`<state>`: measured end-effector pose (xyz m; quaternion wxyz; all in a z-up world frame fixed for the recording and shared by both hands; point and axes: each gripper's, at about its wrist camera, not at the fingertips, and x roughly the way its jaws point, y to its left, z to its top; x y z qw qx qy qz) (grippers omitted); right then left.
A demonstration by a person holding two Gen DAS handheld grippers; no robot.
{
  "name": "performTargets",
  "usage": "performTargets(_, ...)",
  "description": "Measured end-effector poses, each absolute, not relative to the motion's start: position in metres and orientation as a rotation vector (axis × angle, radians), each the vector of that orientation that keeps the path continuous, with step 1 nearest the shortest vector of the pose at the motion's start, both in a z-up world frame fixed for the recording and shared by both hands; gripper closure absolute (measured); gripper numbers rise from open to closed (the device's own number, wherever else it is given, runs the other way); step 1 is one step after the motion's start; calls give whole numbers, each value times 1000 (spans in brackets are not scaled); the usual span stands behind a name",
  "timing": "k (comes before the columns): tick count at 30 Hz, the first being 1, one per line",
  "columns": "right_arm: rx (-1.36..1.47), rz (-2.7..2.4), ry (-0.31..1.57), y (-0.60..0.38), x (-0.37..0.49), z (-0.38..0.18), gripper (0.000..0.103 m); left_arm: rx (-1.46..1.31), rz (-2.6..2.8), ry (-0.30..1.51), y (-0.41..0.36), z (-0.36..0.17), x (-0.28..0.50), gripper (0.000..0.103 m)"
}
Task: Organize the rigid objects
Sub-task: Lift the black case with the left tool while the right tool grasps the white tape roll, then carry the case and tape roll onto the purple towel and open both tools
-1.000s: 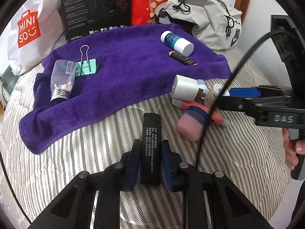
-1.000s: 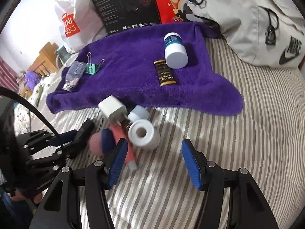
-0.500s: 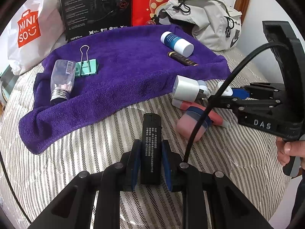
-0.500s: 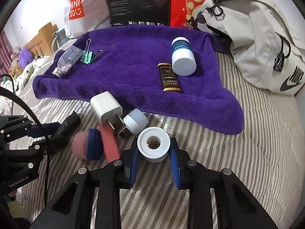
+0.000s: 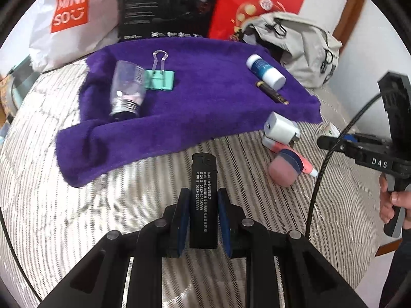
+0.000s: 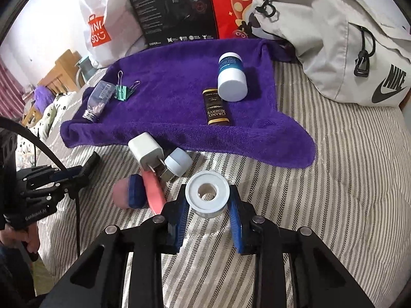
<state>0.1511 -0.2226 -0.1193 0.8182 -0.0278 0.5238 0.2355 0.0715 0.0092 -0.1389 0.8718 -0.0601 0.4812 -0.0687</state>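
Observation:
My left gripper (image 5: 203, 202) is shut on a black lighter (image 5: 203, 195), held above the striped bedcover just short of the purple towel (image 5: 205, 82). My right gripper (image 6: 207, 200) is shut on a white tape roll (image 6: 207, 194), lifted off the bed. On the towel (image 6: 179, 97) lie a clear bottle (image 5: 127, 89), a green binder clip (image 5: 159, 78), a white-capped jar (image 6: 232, 77) and a black bar (image 6: 215, 107). Beside the towel's near edge lie a white charger (image 6: 146, 150), a small white cap (image 6: 178, 161), a pink tube (image 6: 154, 192) and a pink-and-blue sponge (image 6: 128, 191).
A grey backpack (image 6: 334, 41) sits at the back right. A black box (image 6: 174, 7), a red bag (image 6: 231, 7) and a white shopping bag (image 6: 108, 20) stand behind the towel. Striped bedcover (image 6: 346, 179) lies open to the right. A hand (image 5: 395, 202) holds the right gripper's handle.
My right gripper went from open to shut on the white tape roll and lifted it. My left gripper rose with the lighter toward the towel.

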Motion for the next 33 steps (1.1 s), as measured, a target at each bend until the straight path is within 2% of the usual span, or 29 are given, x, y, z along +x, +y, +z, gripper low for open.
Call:
performTargets(13, -44, 578, 1101, -209, 156, -104, 74, -90, -118, 972, 17, -113, 82, 82)
performTargets(25, -53, 632, 1049, -182, 199, -84, 74, -81, -108, 937, 25, -92, 116, 82)
performTargets(33, -81, 629, 1062, -160, 230, -94, 74, -89, -111, 947, 32, -95, 149, 82)
